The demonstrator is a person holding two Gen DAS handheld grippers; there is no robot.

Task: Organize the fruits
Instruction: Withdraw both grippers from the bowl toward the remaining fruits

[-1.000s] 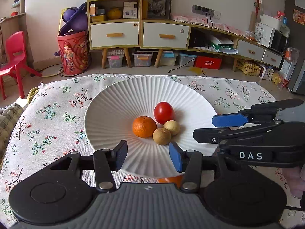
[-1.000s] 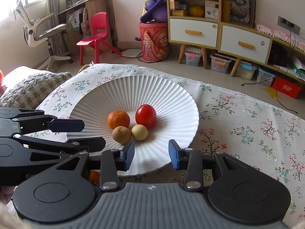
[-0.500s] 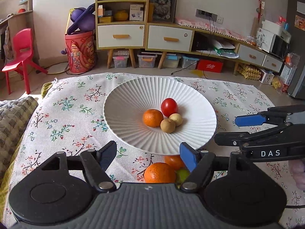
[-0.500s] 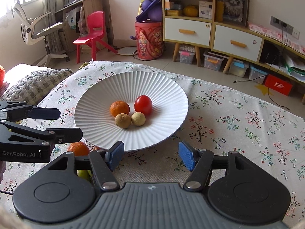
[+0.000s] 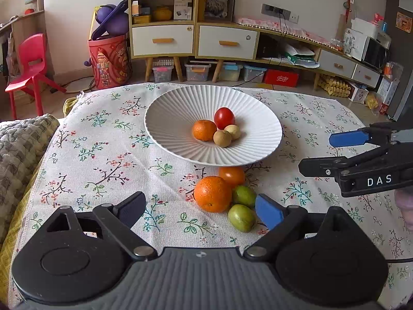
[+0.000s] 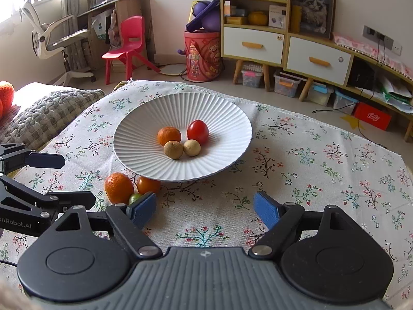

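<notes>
A white ribbed plate (image 5: pixel 165 118) (image 6: pixel 134 129) on the floral cloth holds a small orange (image 5: pixel 204 130), a red tomato (image 5: pixel 224 118) and two brown fruits (image 5: pixel 222 138). In front of it on the cloth lie a big orange (image 5: pixel 213 193) (image 6: pixel 118 187), an orange-red tomato (image 5: pixel 232 175) (image 6: pixel 148 184) and two green fruits (image 5: pixel 242 217). My left gripper (image 5: pixel 200 209) is low before this cluster, its jaws opening and gripping nothing. My right gripper (image 6: pixel 205 208), to the right of the cluster, is opening too, over bare cloth.
The floral cloth (image 5: pixel 90 160) covers the table. A grey knitted cushion (image 5: pixel 20 144) lies off its left edge. Beyond the far edge are the floor, a red chair (image 6: pixel 126 44), a red drum (image 5: pixel 109 60) and shelving with drawers.
Both grippers have drawn back from the plate and their jaws have spread wide. The loose fruits in front of the plate have come into view.
</notes>
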